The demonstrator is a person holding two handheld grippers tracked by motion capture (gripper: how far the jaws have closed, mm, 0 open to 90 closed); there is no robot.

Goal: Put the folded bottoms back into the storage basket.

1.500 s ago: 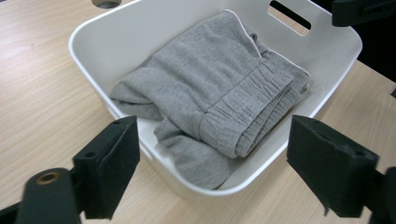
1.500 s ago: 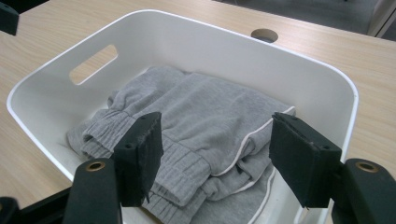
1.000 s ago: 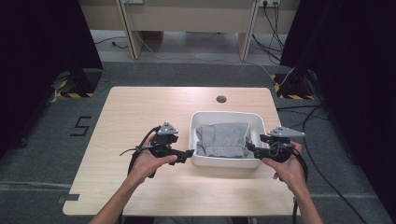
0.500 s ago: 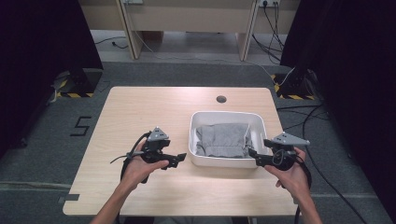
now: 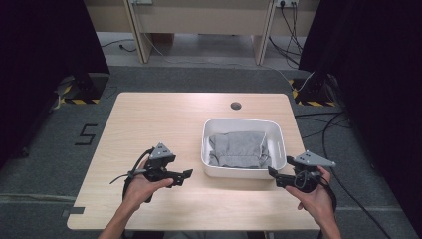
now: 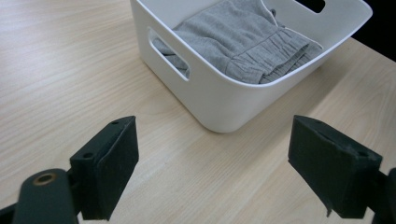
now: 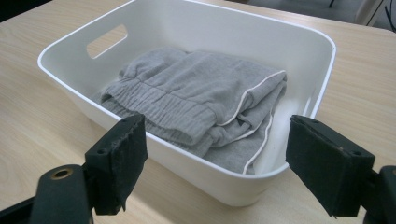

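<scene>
Resting folded inside the white bin (image 5: 243, 126) on the table (image 5: 149, 119) is the grey garment (image 5: 238, 148). The left gripper (image 5: 185, 175) hovers just left of the bin, the right gripper (image 5: 275, 178) at its near right corner, both with jaws wide apart and empty.

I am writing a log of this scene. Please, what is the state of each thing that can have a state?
left gripper: open, holds nothing, over the table beside the tub.
right gripper: open, holds nothing, at the tub's near right corner.
white tub: upright on the table, no lid.
grey garment: folded, lying inside the tub.
table: bare wood around the tub.
</scene>
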